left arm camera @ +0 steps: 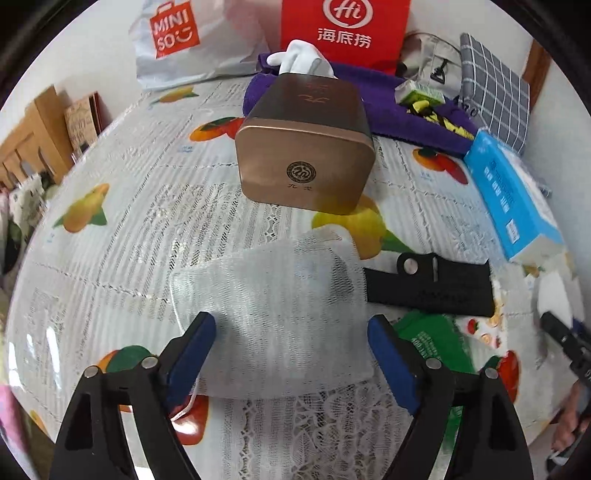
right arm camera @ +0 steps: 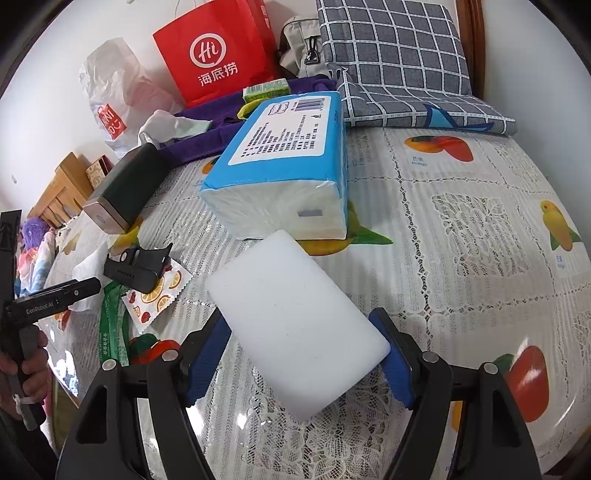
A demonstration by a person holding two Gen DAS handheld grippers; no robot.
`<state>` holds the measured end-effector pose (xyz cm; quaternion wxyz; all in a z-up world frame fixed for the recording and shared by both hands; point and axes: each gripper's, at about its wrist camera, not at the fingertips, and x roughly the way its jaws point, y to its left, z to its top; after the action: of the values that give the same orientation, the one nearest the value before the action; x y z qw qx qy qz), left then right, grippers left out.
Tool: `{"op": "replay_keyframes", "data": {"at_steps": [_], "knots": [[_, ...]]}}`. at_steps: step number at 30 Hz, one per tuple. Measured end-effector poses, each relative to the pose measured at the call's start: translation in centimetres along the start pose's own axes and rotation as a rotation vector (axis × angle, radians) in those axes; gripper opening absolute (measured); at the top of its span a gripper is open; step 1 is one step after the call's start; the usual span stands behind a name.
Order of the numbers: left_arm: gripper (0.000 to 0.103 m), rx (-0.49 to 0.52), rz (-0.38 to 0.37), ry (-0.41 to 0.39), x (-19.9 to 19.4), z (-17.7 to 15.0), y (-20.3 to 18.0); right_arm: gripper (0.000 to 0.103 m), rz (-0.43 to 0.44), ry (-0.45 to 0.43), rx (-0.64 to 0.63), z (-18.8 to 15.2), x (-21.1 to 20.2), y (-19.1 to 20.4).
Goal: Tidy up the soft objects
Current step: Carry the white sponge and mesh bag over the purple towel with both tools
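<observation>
left wrist view: left gripper [left arm camera: 291, 354] jaws wide, nothing clamped. a white mesh cloth [left arm camera: 273, 306] lies flat on the fruit-print tablecloth [left arm camera: 110, 236] between the blue pads [left arm camera: 194, 354]; the left pad touches or overlaps its left edge, the right pad sits just beside its right edge, no squeeze visible. just right of the cloth lies a black strap piece [left arm camera: 432, 288], its left end under the cloth's corner, with a green packet [left arm camera: 432, 339] nearer in. far of the cloth stands a copper tissue box [left arm camera: 306, 155] with a white tissue [left arm camera: 301, 55] sticking out behind it. a blue tissue pack [left arm camera: 513, 199] is at far right; a purple towel [left arm camera: 399, 110], a red bag [left arm camera: 345, 29] and a white miniso bag [left arm camera: 173, 40] sit along the far edge. right wrist view: right gripper [right arm camera: 306, 358] is closed on a white sponge block [right arm camera: 295, 325], pads against its left and right sides, block running from between the jaws away and to the left. the blue tissue pack [right arm camera: 284, 166] is just beyond the block's far end, can't tell if they touch. a checked cushion [right arm camera: 399, 62] is far right. at left, a hand [right arm camera: 26, 373] holds the left gripper's handle.
</observation>
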<state>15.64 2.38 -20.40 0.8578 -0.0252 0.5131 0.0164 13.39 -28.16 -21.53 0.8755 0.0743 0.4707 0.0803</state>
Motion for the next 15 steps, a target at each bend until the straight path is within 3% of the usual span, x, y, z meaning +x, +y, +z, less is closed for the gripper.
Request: {"op": "replay_keyframes", "data": {"at_steps": [3, 5, 10, 15], "knots": [[0.066, 0.015, 0.025, -0.017, -0.3, -0.1, -0.1, 0.074, -0.023, -0.002, -0.039, 0.0, 0.2, 0.9], [0.046, 0.002, 0.026, -0.017, -0.6, 0.0, 0.7, 0.074, -0.005, -0.005, -0.043, 0.1, 0.1, 1.2], [0.015, -0.028, 0.013, 0.009, -0.8, 0.4, 2.8, 0.074, 0.027, -0.049, -0.077, 1.2, -1.4, 2.6], [0.008, -0.083, -0.043, 0.025, -1.1, 0.7, 4.6, 0.074, 0.037, -0.088, -0.1, 2.7, -3.1, 3.5]]}}
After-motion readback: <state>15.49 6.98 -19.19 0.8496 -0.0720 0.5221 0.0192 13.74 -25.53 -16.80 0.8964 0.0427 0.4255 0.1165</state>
